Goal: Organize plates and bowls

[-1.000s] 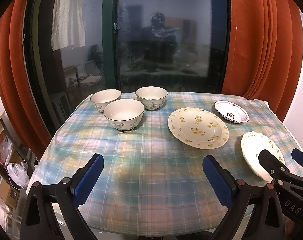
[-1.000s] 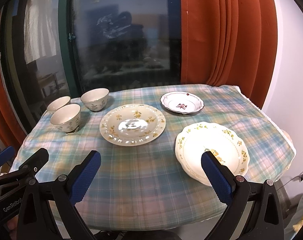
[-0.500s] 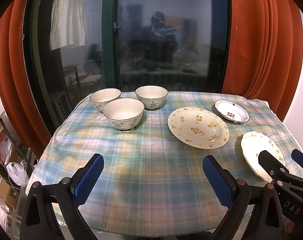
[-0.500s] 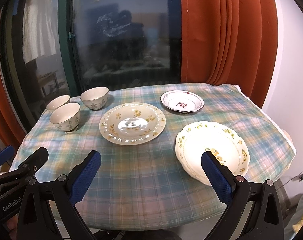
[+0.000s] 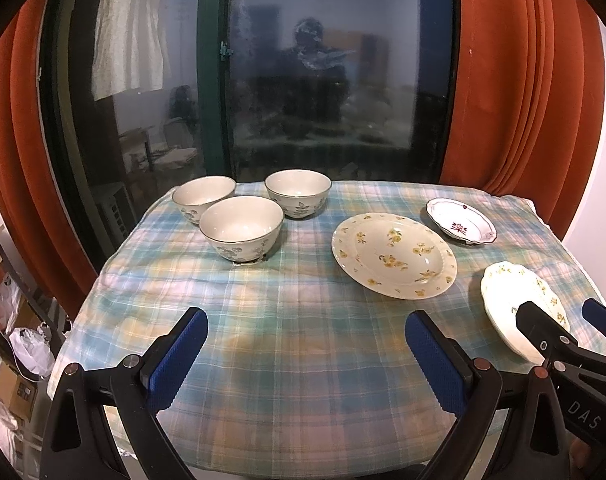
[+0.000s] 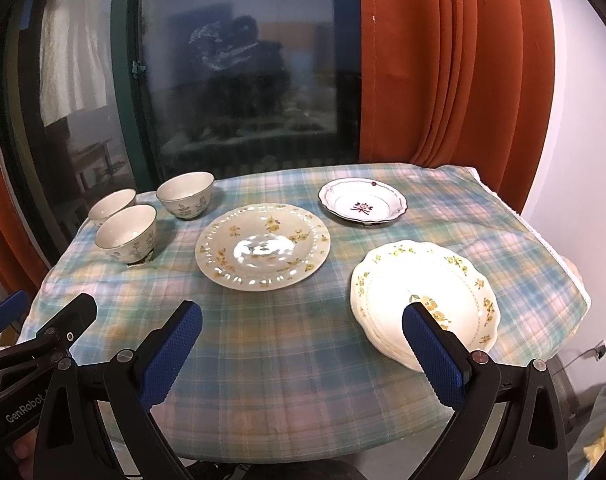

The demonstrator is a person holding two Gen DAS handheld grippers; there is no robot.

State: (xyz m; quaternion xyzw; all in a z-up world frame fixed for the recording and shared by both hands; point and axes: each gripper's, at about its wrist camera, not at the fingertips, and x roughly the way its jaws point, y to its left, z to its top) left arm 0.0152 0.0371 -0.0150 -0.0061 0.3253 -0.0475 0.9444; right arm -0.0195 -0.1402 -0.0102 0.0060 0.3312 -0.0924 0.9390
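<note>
Almost nothing has shifted since the earlier frames: in the left wrist view the left tool (image 5: 306, 344) hangs with fingers spread wide and empty over the near edge of the plaid-clothed surface (image 5: 303, 328), three cream floral ceramic bowls (image 5: 242, 227) clustered at far left. In the right wrist view the right tool (image 6: 302, 338) is equally wide and empty, the large round yellow-flowered plate (image 6: 263, 246) at centre, the small red-flowered dish (image 6: 363, 201) behind it, and the scalloped white plate (image 6: 425, 298) just beyond its right finger.
</note>
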